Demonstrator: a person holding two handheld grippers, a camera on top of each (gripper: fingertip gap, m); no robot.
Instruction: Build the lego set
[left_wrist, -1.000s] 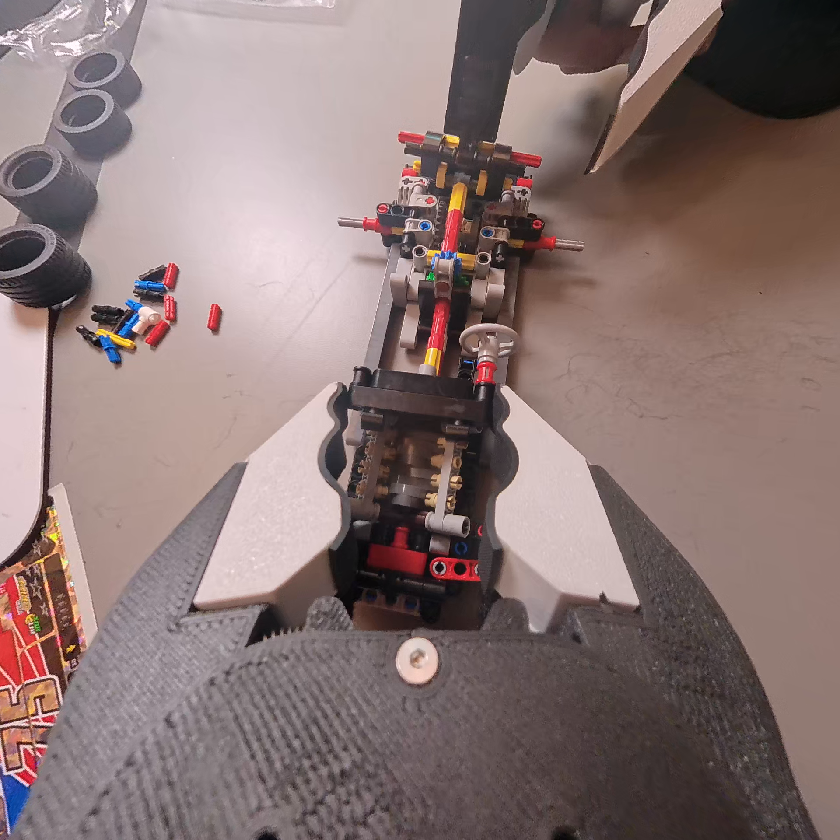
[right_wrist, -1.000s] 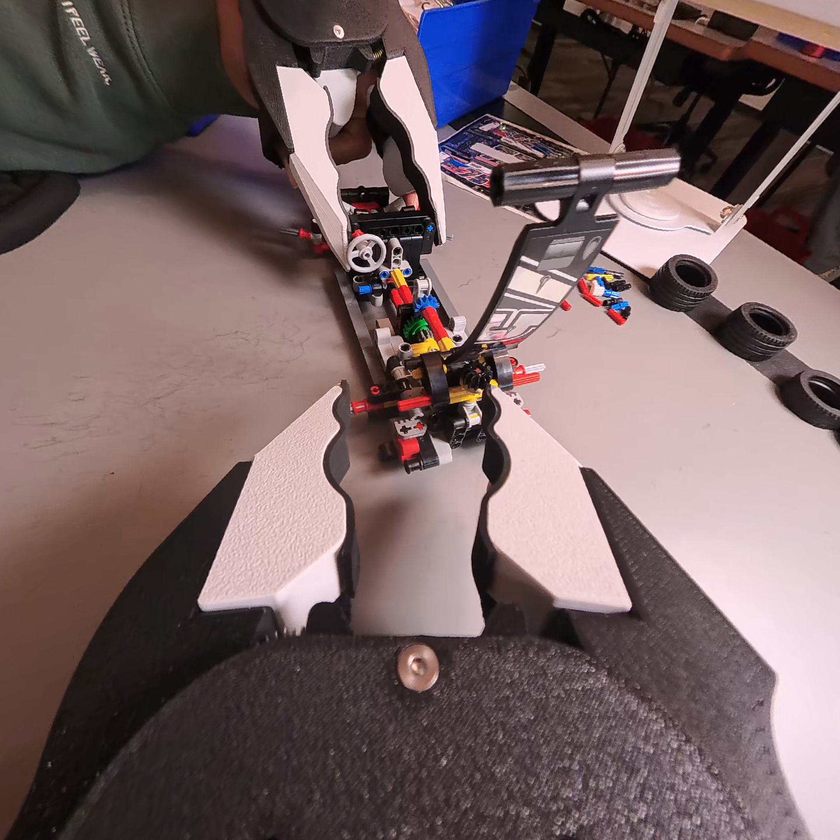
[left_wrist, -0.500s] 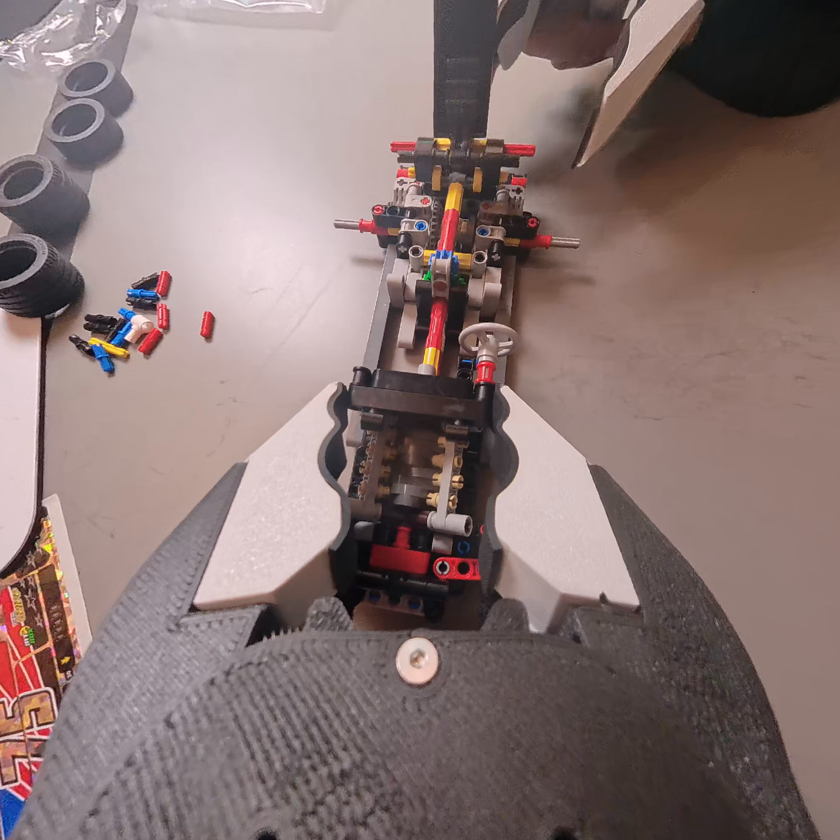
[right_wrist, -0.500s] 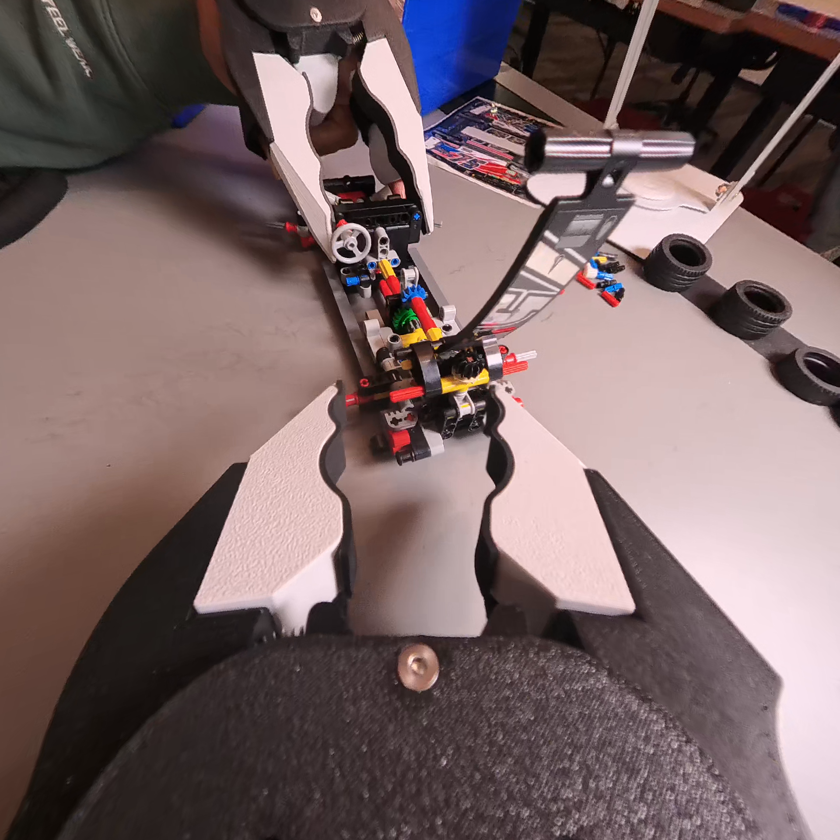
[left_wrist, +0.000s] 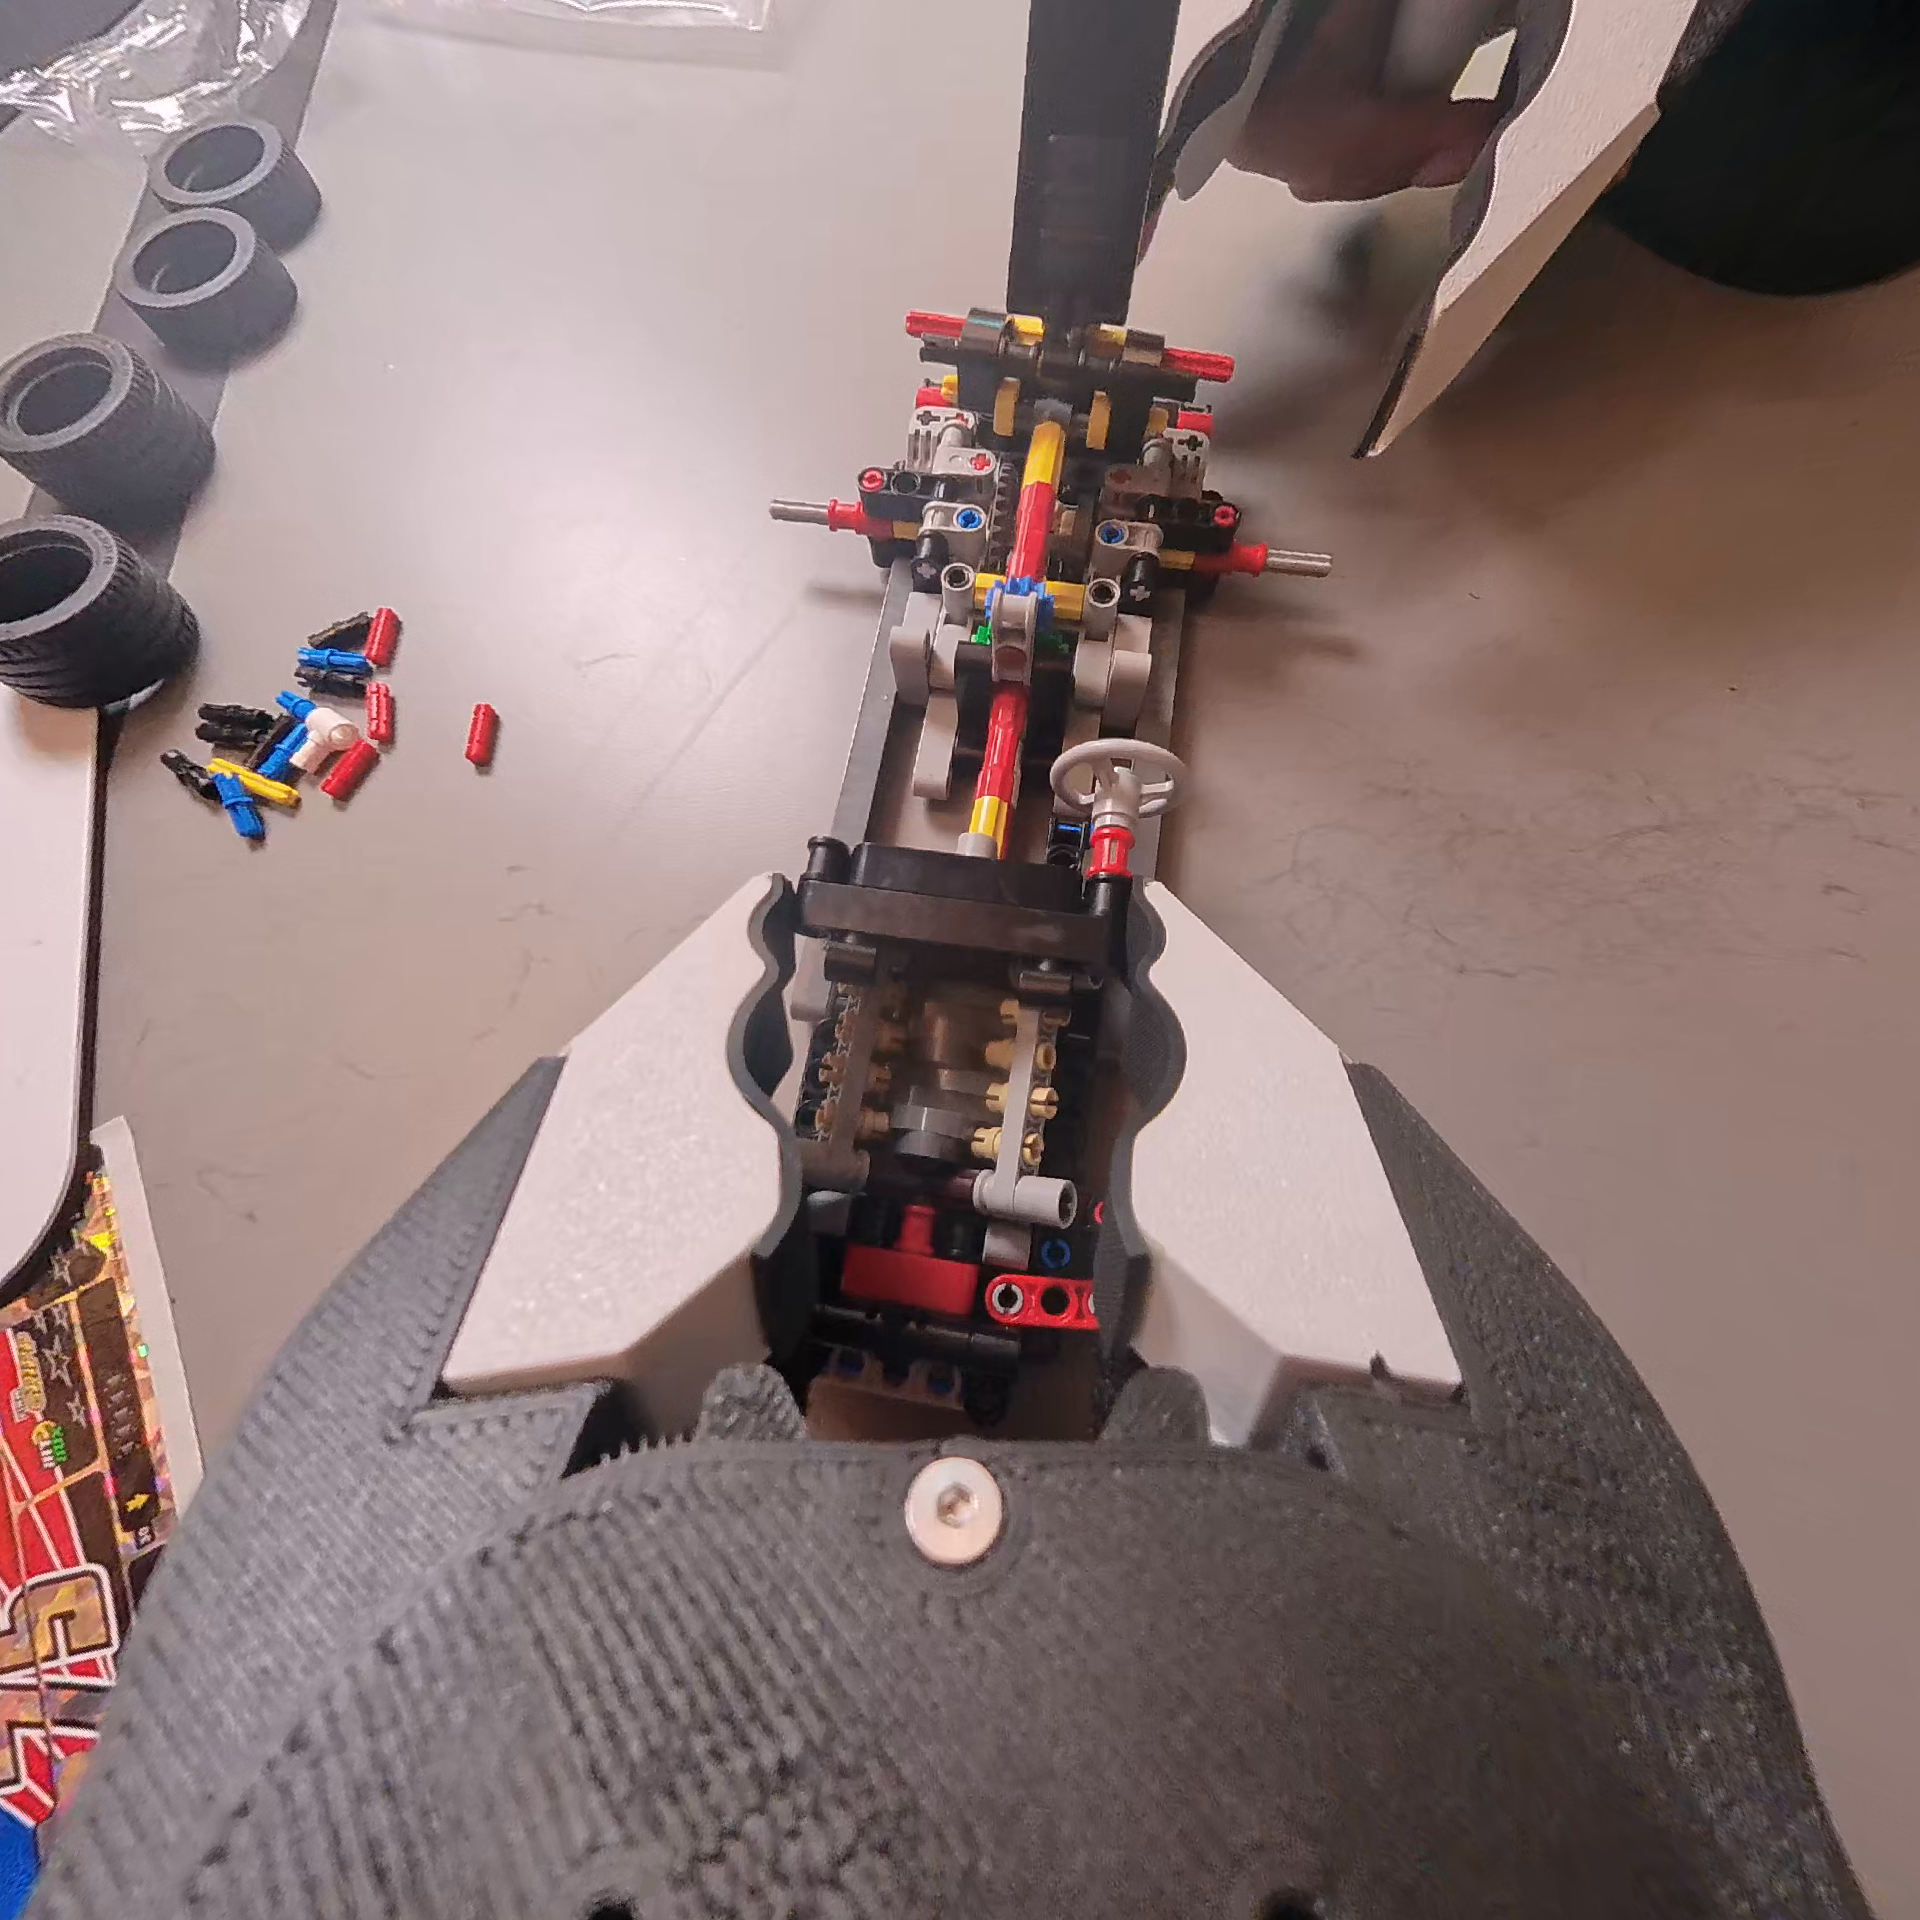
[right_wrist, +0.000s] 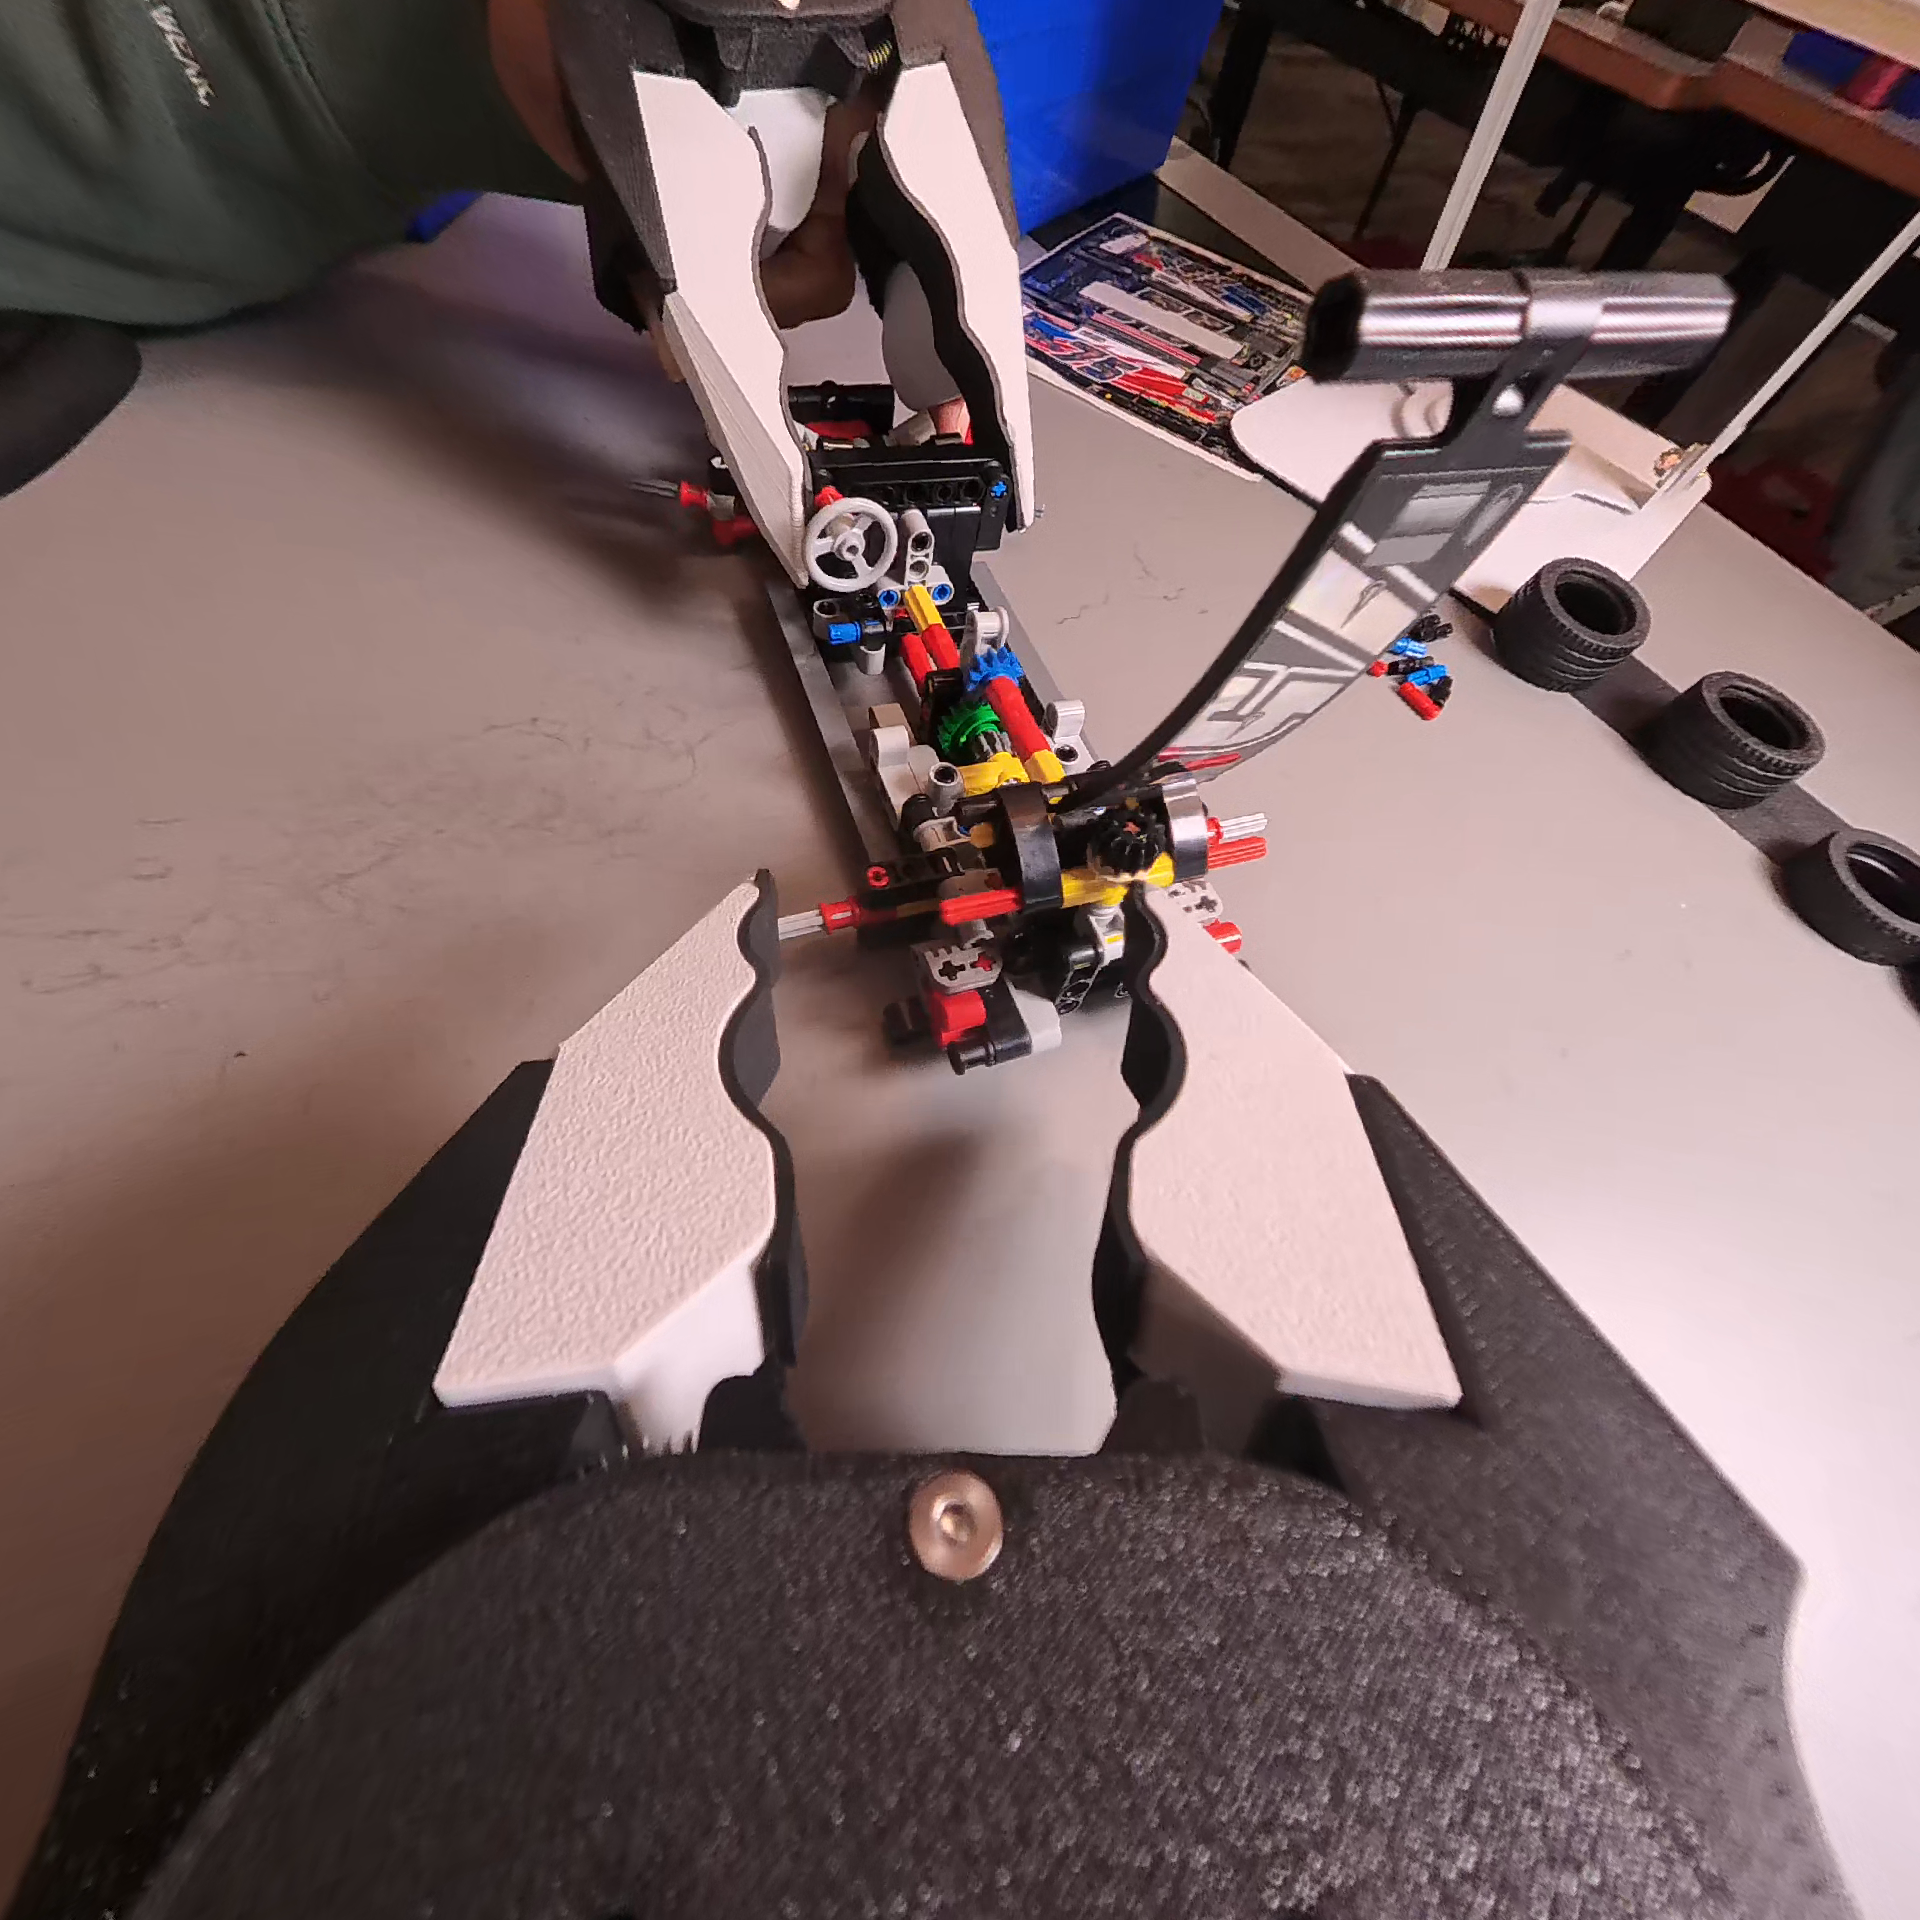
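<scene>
Grey table (left_wrist: 1558, 935), matte, faintly scuffed. Long lego chassis (left_wrist: 1023, 665) lies flat along its middle: dark flat base, red-and-yellow axle down the spine, blue and green gears, a pale grey steering wheel (left_wrist: 1117, 779), red pins and grey axle stubs sticking out sideways at the far end. A black curved panel (right_wrist: 1340, 613), glossy with printed graphics, arcs up from that far end to a dark cylindrical bar on top. Left gripper (left_wrist: 961, 914): white textured fingers with wavy black pads, coarse black printed body; closed against both sides of the chassis's near block, at the black beam, pointing along the chassis. Right gripper (right_wrist: 956, 914): same build, fingers spread wide and holding nothing, tips low beside the opposite end, one tip just at a grey axle stub; whether they touch, cannot tell. Four black ribbed tyres (left_wrist: 88, 613) in a row on a dark strip at the left view's left edge. Loose pins (left_wrist: 301, 717), red, blue, black, yellow, scattered near them. Shiny printed sheet (left_wrist: 62, 1455) at table edge.
</scene>
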